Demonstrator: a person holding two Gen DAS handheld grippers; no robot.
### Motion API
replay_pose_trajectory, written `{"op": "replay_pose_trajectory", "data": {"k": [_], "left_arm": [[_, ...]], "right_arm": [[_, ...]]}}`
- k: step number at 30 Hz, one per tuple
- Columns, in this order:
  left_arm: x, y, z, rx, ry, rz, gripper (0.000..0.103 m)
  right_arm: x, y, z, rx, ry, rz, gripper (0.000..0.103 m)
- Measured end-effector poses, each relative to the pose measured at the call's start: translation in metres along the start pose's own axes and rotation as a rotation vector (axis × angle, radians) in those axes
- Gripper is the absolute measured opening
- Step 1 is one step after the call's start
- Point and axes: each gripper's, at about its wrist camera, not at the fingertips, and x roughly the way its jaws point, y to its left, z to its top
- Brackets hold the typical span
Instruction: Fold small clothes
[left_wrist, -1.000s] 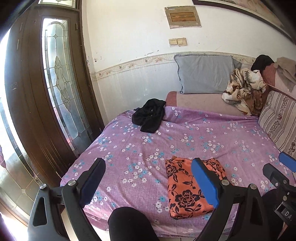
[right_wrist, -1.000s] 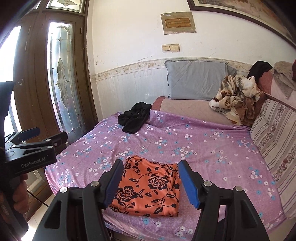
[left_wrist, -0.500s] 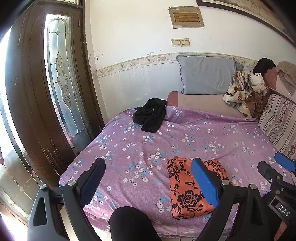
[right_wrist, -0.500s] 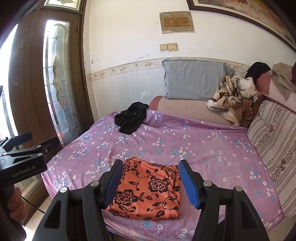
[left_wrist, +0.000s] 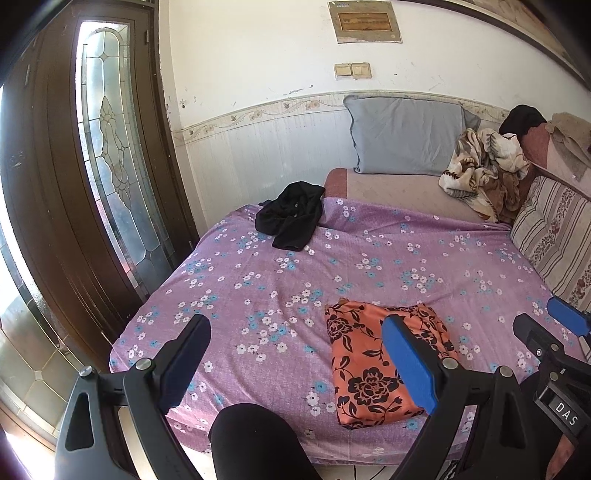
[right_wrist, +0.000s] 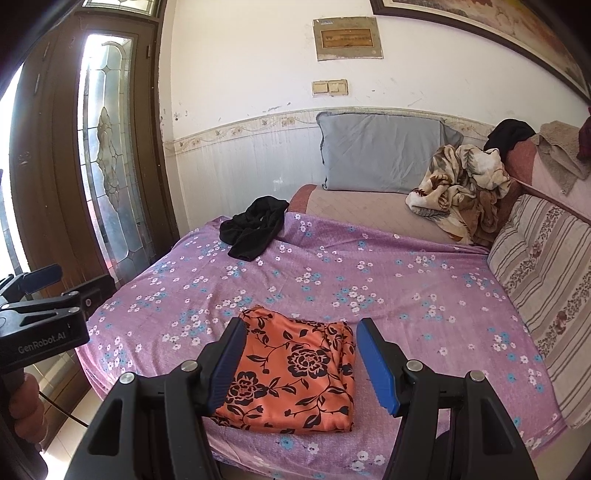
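A folded orange cloth with black flowers (right_wrist: 295, 380) lies near the front edge of the purple flowered bed sheet (right_wrist: 369, 280); it also shows in the left wrist view (left_wrist: 373, 365). A crumpled black garment (right_wrist: 253, 227) lies at the sheet's far left, also seen in the left wrist view (left_wrist: 291, 219). My right gripper (right_wrist: 301, 363) is open and empty, held above the front of the orange cloth. My left gripper (left_wrist: 295, 363) is open and empty, to the left of the orange cloth, above the bed's front edge.
A grey pillow (right_wrist: 380, 155) leans on the back wall. A beige patterned blanket (right_wrist: 461, 184) is heaped at the back right. A striped cushion (right_wrist: 546, 280) lines the right side. A wooden door with glass (right_wrist: 107, 166) stands on the left.
Both grippers have drawn back and up a little from the bed, so the orange cloth looks smaller and farther. The cloths have not moved. Both grippers stay open.
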Motion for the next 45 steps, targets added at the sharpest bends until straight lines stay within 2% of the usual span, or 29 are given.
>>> {"op": "replay_pose_trajectory", "data": {"k": [45], "left_arm": [[0.034, -0.019, -0.002, 0.034, 0.07, -0.036, 0.094]], "right_arm": [[0.044, -0.011, -0.001, 0.048, 0.063, 0.022, 0.066]]}}
